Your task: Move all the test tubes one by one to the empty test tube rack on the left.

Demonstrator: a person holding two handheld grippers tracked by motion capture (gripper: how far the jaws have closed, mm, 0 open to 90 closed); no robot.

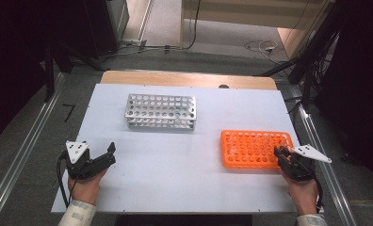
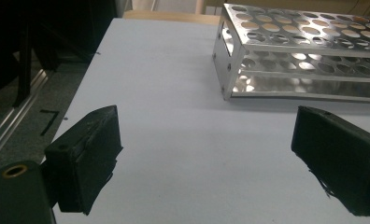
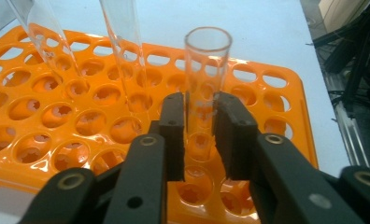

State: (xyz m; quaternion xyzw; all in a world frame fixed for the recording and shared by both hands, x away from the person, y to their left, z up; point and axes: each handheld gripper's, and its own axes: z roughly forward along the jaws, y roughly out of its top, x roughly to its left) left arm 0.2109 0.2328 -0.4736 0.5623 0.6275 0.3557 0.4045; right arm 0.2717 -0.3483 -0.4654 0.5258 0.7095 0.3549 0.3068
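Observation:
An orange tube rack (image 1: 255, 149) lies at the table's right and holds several clear glass test tubes. In the right gripper view my right gripper (image 3: 200, 128) is shut on one upright clear test tube (image 3: 206, 65) that stands in the orange rack (image 3: 276, 88); both pads press its sides. Two more tubes (image 3: 122, 51) stand further left in that rack. In the high view the right gripper (image 1: 282, 154) sits at the rack's right end. A silver metal rack (image 1: 161, 111) stands at the back left, empty. My left gripper (image 1: 110, 154) rests open near the table's left front, nothing between its fingers (image 2: 87, 158).
The white table top (image 1: 175, 169) has a wooden strip along its far edge. Metal rails run along both sides of the table, and cables lie on the floor beyond it. The metal rack (image 2: 304, 56) stands just ahead and right of the left gripper.

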